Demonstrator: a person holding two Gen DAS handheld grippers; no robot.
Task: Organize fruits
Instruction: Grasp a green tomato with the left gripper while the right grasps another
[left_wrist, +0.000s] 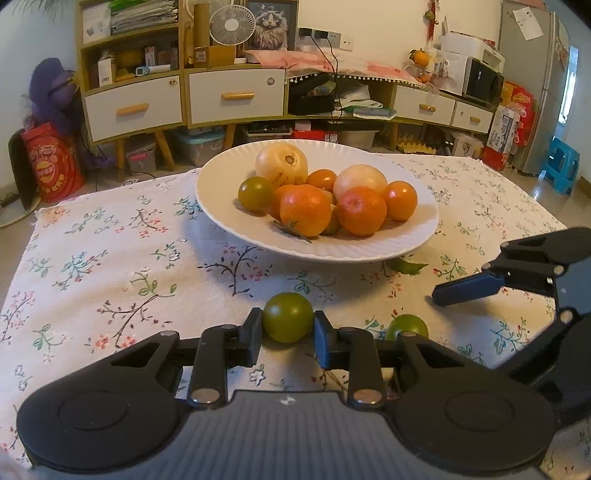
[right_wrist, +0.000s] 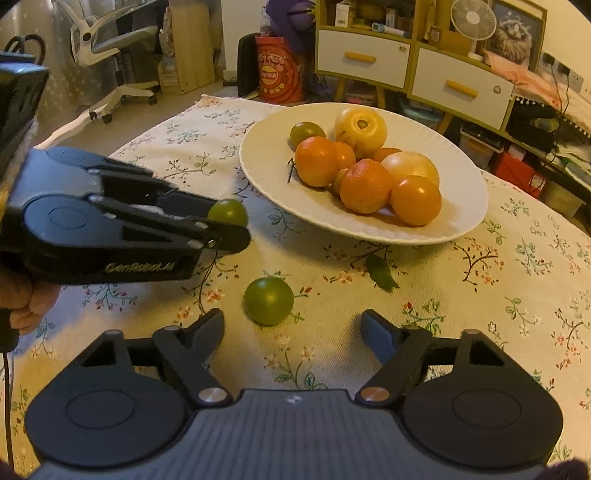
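Left gripper (left_wrist: 288, 328) is clamped on a green tomato (left_wrist: 287, 316). Right gripper (right_wrist: 291, 326) stands open, empty, second green tomato (right_wrist: 268, 301) just ahead.

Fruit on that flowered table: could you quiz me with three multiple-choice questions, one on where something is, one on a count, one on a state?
1. Where is the loose leaf?
A. On the cloth beside the plate
B. On the plate
C. Between the fingers

2. How many green fruits lie off the plate?
A. One
B. Two
C. Four

3. What is the left gripper doing?
A. Standing open over nothing
B. Shut on a green fruit
C. Gripping the plate

Answers: 1 A, it lies on the tablecloth at the plate's rim. 2 B, one is gripped, the second green fruit lies loose. 3 B, both pads press it.
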